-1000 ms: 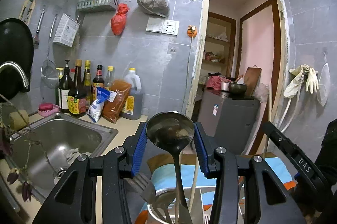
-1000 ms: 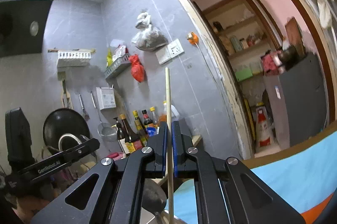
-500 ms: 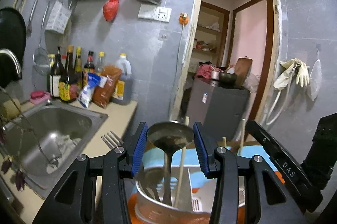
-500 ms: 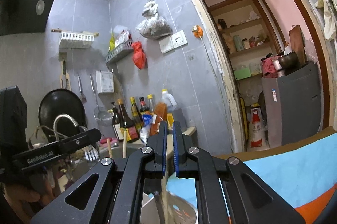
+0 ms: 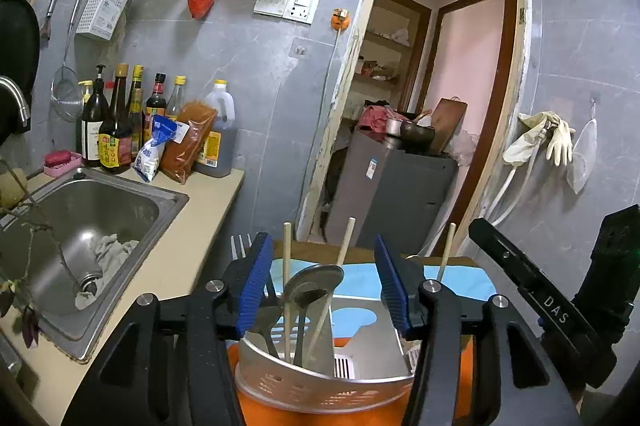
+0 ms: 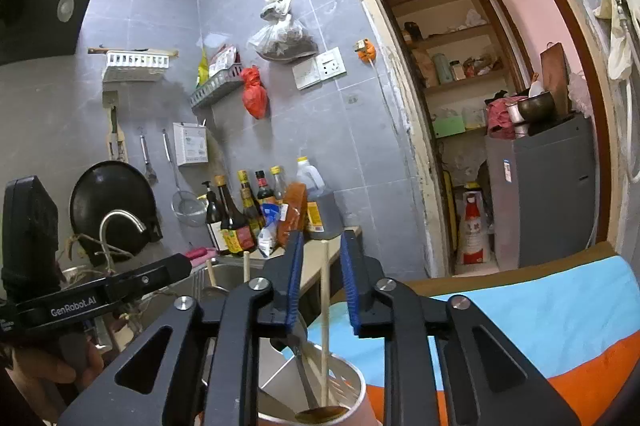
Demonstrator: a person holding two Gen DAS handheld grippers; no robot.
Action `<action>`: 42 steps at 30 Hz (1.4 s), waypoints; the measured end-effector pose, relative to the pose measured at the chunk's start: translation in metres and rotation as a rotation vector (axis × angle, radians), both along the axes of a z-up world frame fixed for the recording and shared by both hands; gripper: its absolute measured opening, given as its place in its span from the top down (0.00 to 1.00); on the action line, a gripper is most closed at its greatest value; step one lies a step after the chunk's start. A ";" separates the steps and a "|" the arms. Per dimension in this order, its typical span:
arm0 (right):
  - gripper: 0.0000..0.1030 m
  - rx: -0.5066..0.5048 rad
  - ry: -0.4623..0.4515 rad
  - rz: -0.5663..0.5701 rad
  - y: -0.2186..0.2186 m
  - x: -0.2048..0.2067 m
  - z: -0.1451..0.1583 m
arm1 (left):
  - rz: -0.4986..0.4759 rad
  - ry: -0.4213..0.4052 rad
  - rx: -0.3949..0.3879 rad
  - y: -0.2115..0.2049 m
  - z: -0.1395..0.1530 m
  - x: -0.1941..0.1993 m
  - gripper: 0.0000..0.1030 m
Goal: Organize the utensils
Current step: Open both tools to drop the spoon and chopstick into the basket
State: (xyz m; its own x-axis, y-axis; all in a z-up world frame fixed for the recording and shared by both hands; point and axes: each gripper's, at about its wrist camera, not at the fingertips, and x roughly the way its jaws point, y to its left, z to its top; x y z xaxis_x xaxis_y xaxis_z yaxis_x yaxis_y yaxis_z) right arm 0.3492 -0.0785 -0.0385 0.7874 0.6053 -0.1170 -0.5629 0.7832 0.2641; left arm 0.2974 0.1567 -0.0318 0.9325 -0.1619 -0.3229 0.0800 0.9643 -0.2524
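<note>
A perforated metal utensil holder (image 5: 320,386) stands on a blue and orange cloth. In it stand a steel ladle (image 5: 316,284), a fork (image 5: 240,246) and several wooden chopsticks (image 5: 287,266). My left gripper (image 5: 324,286) flanks the ladle's bowl. Its jaws are opening and the blue pads stand clear of the bowl. In the right wrist view my right gripper (image 6: 321,278) is opening too. One chopstick (image 6: 325,302) rises between its pads without touching them, its lower end in the holder (image 6: 354,384).
To the left are a steel sink (image 5: 92,226) with a rag in it and a beige counter (image 5: 192,226) with sauce bottles (image 5: 116,130) at the wall. Ahead, a doorway holds a grey cabinet (image 5: 400,186). The cloth (image 6: 540,326) spreads to the right.
The ladle and the chopstick sank into the holder. The left jaws widened off the ladle's bowl. The right jaws parted and let go of the chopstick.
</note>
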 end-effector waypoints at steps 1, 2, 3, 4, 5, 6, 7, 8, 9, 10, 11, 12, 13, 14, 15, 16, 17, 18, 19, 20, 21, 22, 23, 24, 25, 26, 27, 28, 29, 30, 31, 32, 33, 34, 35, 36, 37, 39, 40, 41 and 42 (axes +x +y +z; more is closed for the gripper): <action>0.82 -0.001 0.002 -0.001 -0.001 0.000 0.002 | 0.003 0.003 0.001 -0.001 0.001 0.000 0.53; 0.82 -0.001 0.004 -0.002 -0.002 0.000 0.003 | 0.004 0.005 0.002 -0.002 0.002 0.000 0.52; 0.82 -0.002 0.004 -0.003 -0.003 0.000 0.004 | 0.004 0.005 0.006 -0.003 0.004 -0.001 0.52; 0.82 -0.004 0.005 -0.005 -0.004 0.000 0.005 | 0.005 0.003 0.009 -0.002 0.003 0.000 0.52; 0.82 -0.004 0.005 -0.005 -0.004 0.000 0.005 | 0.008 0.006 0.014 -0.003 0.004 0.000 0.51; 0.82 -0.004 0.008 -0.006 -0.005 0.000 0.005 | 0.010 0.007 0.017 -0.003 0.004 0.000 0.50; 0.81 -0.003 0.012 -0.007 -0.006 0.000 0.006 | 0.014 0.009 0.021 -0.003 0.005 0.000 0.47; 0.81 -0.003 0.015 -0.007 -0.007 0.000 0.006 | 0.019 0.009 0.024 -0.003 0.005 0.000 0.45; 0.80 -0.006 0.021 -0.007 -0.007 0.000 0.006 | 0.022 0.008 0.026 -0.003 0.005 -0.001 0.44; 0.79 -0.008 0.024 -0.007 -0.007 0.000 0.007 | 0.025 0.007 0.028 -0.003 0.006 -0.001 0.44; 0.79 -0.008 0.027 -0.008 -0.008 0.000 0.006 | 0.028 0.007 0.031 -0.003 0.006 -0.002 0.44; 0.78 -0.009 0.031 -0.010 -0.009 0.000 0.006 | 0.031 0.009 0.035 -0.003 0.006 -0.002 0.43; 0.78 -0.009 0.036 -0.011 -0.010 0.000 0.007 | 0.035 0.011 0.039 -0.004 0.007 -0.002 0.40; 0.78 -0.010 0.038 -0.012 -0.011 0.000 0.007 | 0.042 0.011 0.043 -0.004 0.007 -0.002 0.39; 0.77 -0.012 0.040 -0.015 -0.012 0.000 0.007 | 0.047 0.012 0.045 -0.004 0.008 -0.002 0.36; 0.76 -0.013 0.040 -0.018 -0.013 -0.001 0.008 | 0.050 0.012 0.046 -0.005 0.008 -0.003 0.35; 0.76 -0.014 0.041 -0.019 -0.014 -0.001 0.008 | 0.051 0.012 0.046 -0.005 0.008 -0.004 0.35; 0.75 -0.016 0.041 -0.020 -0.015 -0.001 0.009 | 0.053 0.013 0.048 -0.005 0.008 -0.004 0.33; 0.75 -0.019 0.041 -0.021 -0.015 0.000 0.010 | 0.059 0.015 0.053 -0.005 0.009 -0.004 0.30; 0.75 -0.024 0.041 -0.023 -0.016 -0.001 0.010 | 0.063 0.016 0.056 -0.005 0.009 -0.005 0.29; 0.74 -0.029 0.041 -0.026 -0.017 -0.001 0.011 | 0.067 0.017 0.057 -0.006 0.009 -0.005 0.27; 0.71 -0.033 0.042 -0.028 -0.018 -0.001 0.011 | 0.071 0.018 0.059 -0.006 0.009 -0.006 0.24; 0.68 -0.035 0.043 -0.030 -0.019 -0.002 0.011 | 0.076 0.020 0.061 -0.007 0.009 -0.007 0.22; 0.61 -0.034 0.043 -0.034 -0.020 -0.003 0.011 | 0.080 0.022 0.063 -0.008 0.009 -0.007 0.19; 0.56 -0.032 0.042 -0.036 -0.022 -0.004 0.011 | 0.085 0.023 0.065 -0.008 0.010 -0.008 0.17; 0.54 -0.032 0.043 -0.038 -0.023 -0.004 0.011 | 0.093 0.024 0.069 -0.008 0.010 -0.008 0.17; 0.51 -0.036 0.045 -0.044 -0.024 -0.005 0.012 | 0.100 0.025 0.074 -0.008 0.010 -0.009 0.15; 0.49 -0.040 0.046 -0.048 -0.025 -0.006 0.012 | 0.105 0.026 0.077 -0.009 0.010 -0.010 0.13; 0.48 -0.042 0.047 -0.051 -0.026 -0.007 0.013 | 0.113 0.027 0.082 -0.009 0.010 -0.011 0.12; 0.44 -0.046 0.050 -0.057 -0.028 -0.007 0.013 | 0.121 0.028 0.088 -0.009 0.010 -0.012 0.10; 0.33 -0.049 0.052 -0.064 -0.029 -0.009 0.014 | 0.127 0.028 0.093 -0.009 0.010 -0.012 0.08; 0.28 -0.047 0.052 -0.067 -0.031 -0.010 0.014 | 0.139 0.025 0.100 -0.010 0.011 -0.013 0.07; 0.23 -0.044 0.050 -0.074 -0.033 -0.012 0.015 | 0.146 0.024 0.105 -0.010 0.011 -0.014 0.05; 0.22 -0.047 0.050 -0.080 -0.034 -0.013 0.016 | 0.152 0.026 0.112 -0.010 0.011 -0.014 0.05; 0.21 -0.052 0.053 -0.088 -0.035 -0.014 0.017 | 0.156 0.026 0.117 -0.010 0.011 -0.015 0.05; 0.19 -0.053 0.057 -0.093 -0.037 -0.015 0.017 | 0.160 0.026 0.123 -0.011 0.011 -0.015 0.05; 0.17 -0.055 0.060 -0.099 -0.039 -0.016 0.017 | 0.161 0.025 0.127 -0.011 0.010 -0.015 0.05; 0.13 -0.060 0.062 -0.116 -0.041 -0.018 0.018 | 0.167 0.024 0.137 -0.012 0.010 -0.018 0.04; 0.08 -0.062 0.063 -0.124 -0.043 -0.019 0.018 | 0.172 0.023 0.142 -0.013 0.009 -0.018 0.04; 0.05 -0.064 0.065 -0.136 -0.045 -0.021 0.018 | 0.181 0.022 0.149 -0.014 0.009 -0.019 0.04; 0.00 -0.066 0.067 -0.145 -0.046 -0.022 0.018 | 0.190 0.023 0.158 -0.015 0.008 -0.020 0.04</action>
State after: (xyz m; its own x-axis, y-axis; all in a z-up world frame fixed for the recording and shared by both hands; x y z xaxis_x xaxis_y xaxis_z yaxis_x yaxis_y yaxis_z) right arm 0.3269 -0.1245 -0.0202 0.8549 0.4756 -0.2075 -0.4259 0.8716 0.2428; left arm 0.2773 0.1417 -0.0237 0.9333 0.0701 -0.3521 -0.1108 0.9891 -0.0966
